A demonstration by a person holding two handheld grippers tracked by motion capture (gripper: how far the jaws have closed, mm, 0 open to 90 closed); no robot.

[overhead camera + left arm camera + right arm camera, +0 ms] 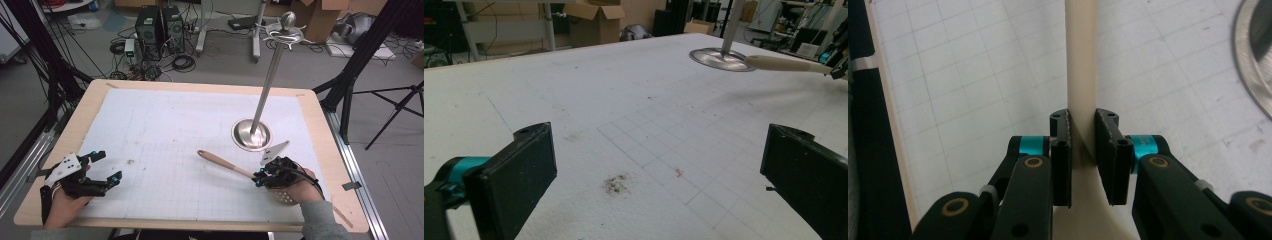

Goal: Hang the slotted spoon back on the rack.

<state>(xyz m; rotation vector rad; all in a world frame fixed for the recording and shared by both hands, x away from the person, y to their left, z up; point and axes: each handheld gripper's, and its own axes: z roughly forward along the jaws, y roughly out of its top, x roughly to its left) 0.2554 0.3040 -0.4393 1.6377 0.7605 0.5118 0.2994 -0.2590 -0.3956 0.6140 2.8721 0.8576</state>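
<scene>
The table (60, 150) carried a white gridded mat (175, 130). Beyond the right gripper's fingertips stood a tall metal stand (267, 75) on a round base, upright. The right gripper (260, 176) was clamped on a wooden slotted spatula (225, 164), jaws narrow against its handle just above where it widens. The handle's long axis ran straight ahead of the fingers, its tip pointing toward the table's middle; the slotted blade lay behind the fingers, under the hand. The left gripper (112, 167) hung well apart from it, jaws spread wide with nothing between them.
</scene>
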